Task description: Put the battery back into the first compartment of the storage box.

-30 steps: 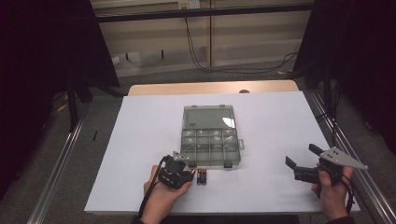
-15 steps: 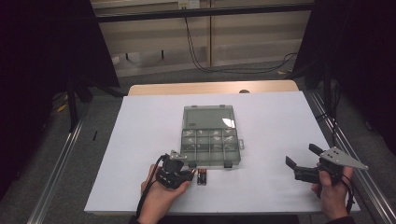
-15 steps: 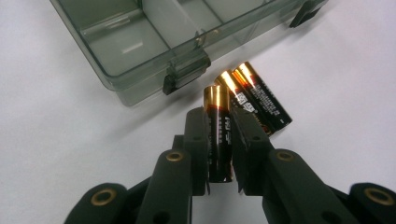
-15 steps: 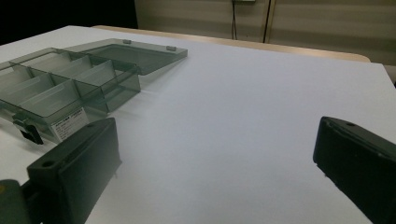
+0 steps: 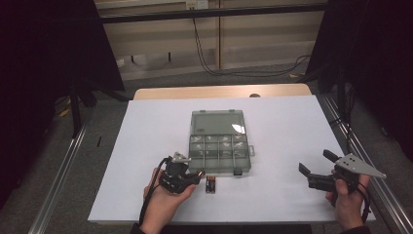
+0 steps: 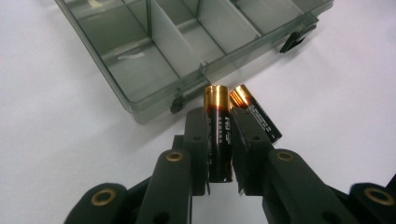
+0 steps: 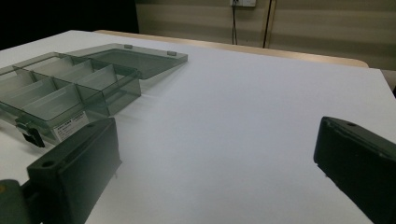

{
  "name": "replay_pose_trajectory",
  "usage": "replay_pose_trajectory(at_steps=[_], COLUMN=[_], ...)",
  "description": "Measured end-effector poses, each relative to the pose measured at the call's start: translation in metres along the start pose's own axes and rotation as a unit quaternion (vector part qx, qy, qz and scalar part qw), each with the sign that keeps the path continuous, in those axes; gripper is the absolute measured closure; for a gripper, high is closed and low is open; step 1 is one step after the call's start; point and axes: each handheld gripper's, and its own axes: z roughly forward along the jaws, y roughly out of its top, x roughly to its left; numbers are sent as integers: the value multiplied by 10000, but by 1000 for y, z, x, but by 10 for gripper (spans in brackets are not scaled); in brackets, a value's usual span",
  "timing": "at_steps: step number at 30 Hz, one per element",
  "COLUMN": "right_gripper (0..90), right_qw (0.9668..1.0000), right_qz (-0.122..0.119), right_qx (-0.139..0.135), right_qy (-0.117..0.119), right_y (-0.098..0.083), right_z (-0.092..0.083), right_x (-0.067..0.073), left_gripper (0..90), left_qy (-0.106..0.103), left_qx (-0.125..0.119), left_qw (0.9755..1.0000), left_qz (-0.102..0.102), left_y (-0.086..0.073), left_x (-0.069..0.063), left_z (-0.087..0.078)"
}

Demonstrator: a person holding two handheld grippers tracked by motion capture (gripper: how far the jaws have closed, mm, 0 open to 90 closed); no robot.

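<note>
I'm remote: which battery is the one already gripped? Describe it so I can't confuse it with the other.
Find the open grey compartment box mid-table; just off its near edge lie two batteries. The held battery is clamped between the left gripper's black jaws, gold end toward the box. The loose battery lies beside it, free on the white table.

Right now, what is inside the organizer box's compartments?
The compartments of the organizer box nearest the left gripper look empty; the farther ones are too glary to judge. Both AA batteries are outside it.
</note>
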Motion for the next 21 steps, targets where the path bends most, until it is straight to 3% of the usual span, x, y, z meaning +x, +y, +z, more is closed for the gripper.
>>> replay_pose_trajectory(at_steps=[21], right_gripper=[0], right_qw=[10000], right_qz=[-29], right_qx=[-52], right_qy=[7], right_y=[1], right_z=[-1], right_x=[1], left_gripper=[774], left_qy=[-58], left_qx=[-155], left_qw=[9998], left_qz=[-114], left_y=[31], left_x=[21], left_z=[-7])
